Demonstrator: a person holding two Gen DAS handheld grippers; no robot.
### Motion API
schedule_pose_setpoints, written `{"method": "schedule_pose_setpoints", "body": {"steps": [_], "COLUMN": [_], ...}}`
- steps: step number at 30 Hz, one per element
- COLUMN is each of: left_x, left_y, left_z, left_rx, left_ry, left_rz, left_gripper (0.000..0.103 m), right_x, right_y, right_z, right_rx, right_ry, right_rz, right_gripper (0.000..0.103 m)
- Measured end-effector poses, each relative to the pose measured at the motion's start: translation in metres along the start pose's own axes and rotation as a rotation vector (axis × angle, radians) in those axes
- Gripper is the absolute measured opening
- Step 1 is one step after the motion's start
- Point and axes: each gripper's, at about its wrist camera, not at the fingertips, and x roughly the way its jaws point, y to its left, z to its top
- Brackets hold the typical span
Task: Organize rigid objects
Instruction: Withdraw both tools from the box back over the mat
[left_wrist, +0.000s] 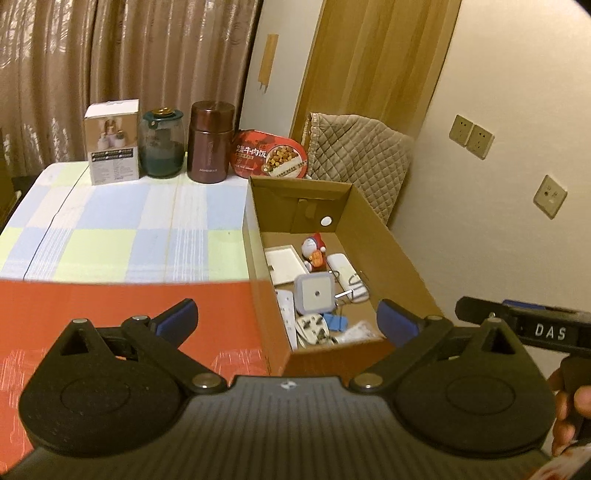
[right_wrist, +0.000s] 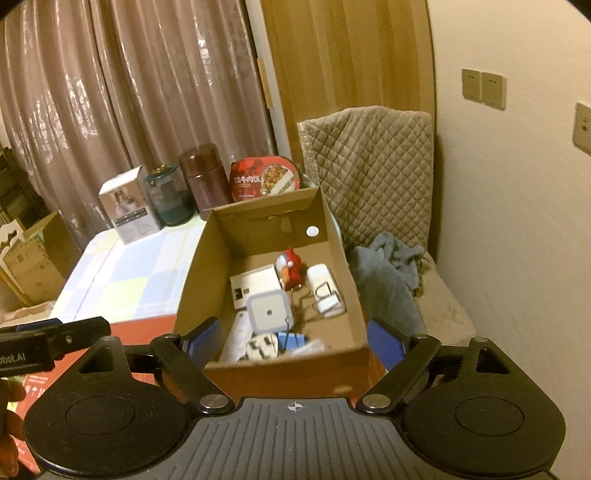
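The cardboard box (right_wrist: 271, 236) sits on the right part of the table, its near end on a red sheet (left_wrist: 122, 314), and already holds the small rigid things: a square white night light (right_wrist: 269, 313), a flat white box (right_wrist: 255, 286), a red-and-blue figurine (right_wrist: 290, 271), a white oblong device (right_wrist: 325, 290) and a plug adapter (right_wrist: 260, 349), all loose on its floor. Behind it, along the table's (left_wrist: 122, 229) far edge, stand a white carton (left_wrist: 112, 146), a green-lidded jar (left_wrist: 162, 146), a brown flask (left_wrist: 210, 142) and a red meal tub (left_wrist: 269, 153), upright in a row. The left gripper (left_wrist: 284, 321) hangs over the box's near left corner with jaws wide apart and nothing between them; the right gripper (right_wrist: 291, 341) hovers at the near wall, jaws also apart and empty. The sorting looks close to done, so the sound move is probably to keep both tools clear of the thin walls, which would shift if nudged, and to check that nothing leans on the rim before reaching again.
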Motion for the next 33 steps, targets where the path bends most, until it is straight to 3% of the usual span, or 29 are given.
{"method": "schedule_pose_setpoints", "body": {"steps": [6, 16, 33], "left_x": [-0.031, -0.078, -0.130], "left_y": [-0.003, 0.001, 0.003], "left_z": [-0.020, -0.053, -0.097], "left_rx": [0.004, -0.001, 0.024], "left_ry": [0.005, 0.008, -0.023], "left_rz": [0.034, 0.026, 0.044], "left_gripper": [0.101, 0.101, 0.102], "right_x": [-0.032, -0.076, -0.122], "right_y": [0.008, 0.025, 0.057], "right_z": [-0.027, -0.063, -0.105], "right_rx": [-0.042, -0.092, -0.129], "right_ry": [0.003, -0.015, 0.000], "right_rz": [-0.032, -0.035, -0.025], "right_gripper": [0.084, 0.084, 0.084]}}
